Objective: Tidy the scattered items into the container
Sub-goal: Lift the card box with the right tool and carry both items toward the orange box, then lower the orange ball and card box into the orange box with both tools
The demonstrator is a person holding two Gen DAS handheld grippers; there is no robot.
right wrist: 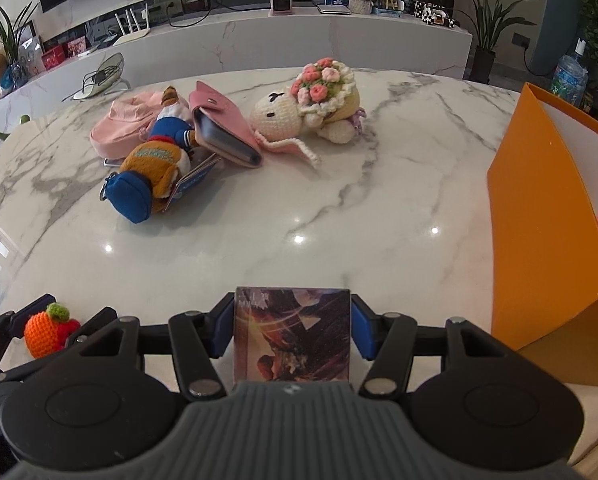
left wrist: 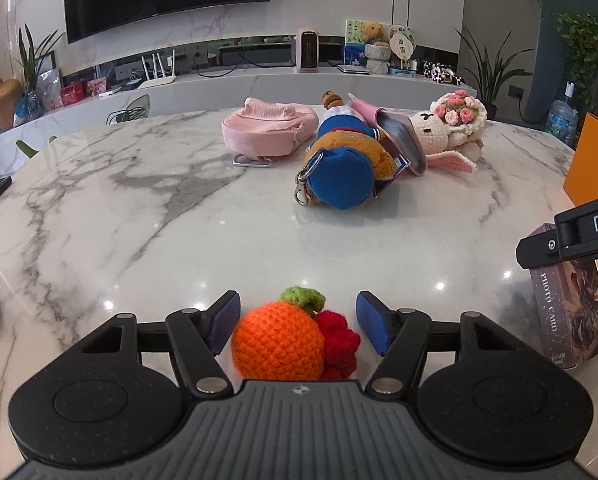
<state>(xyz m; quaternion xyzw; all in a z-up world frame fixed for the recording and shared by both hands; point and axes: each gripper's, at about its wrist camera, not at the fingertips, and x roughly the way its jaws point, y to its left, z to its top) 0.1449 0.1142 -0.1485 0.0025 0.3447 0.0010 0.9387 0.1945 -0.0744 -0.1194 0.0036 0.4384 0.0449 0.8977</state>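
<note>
my left gripper [left wrist: 298, 322] sits open around the orange toy [left wrist: 279, 340], not gripping. my right gripper [right wrist: 293, 330] clamps the card box [right wrist: 293, 334], left of the orange bin [right wrist: 547, 240].

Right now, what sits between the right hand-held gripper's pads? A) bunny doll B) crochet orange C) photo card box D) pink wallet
C: the photo card box fills the gap of the right hand-held gripper, both blue pads against its sides.

Left claw [left wrist: 298, 326] angled down, jaws standing apart, right claw [right wrist: 293, 326] tilted steeply downward — jaws clamped
</note>
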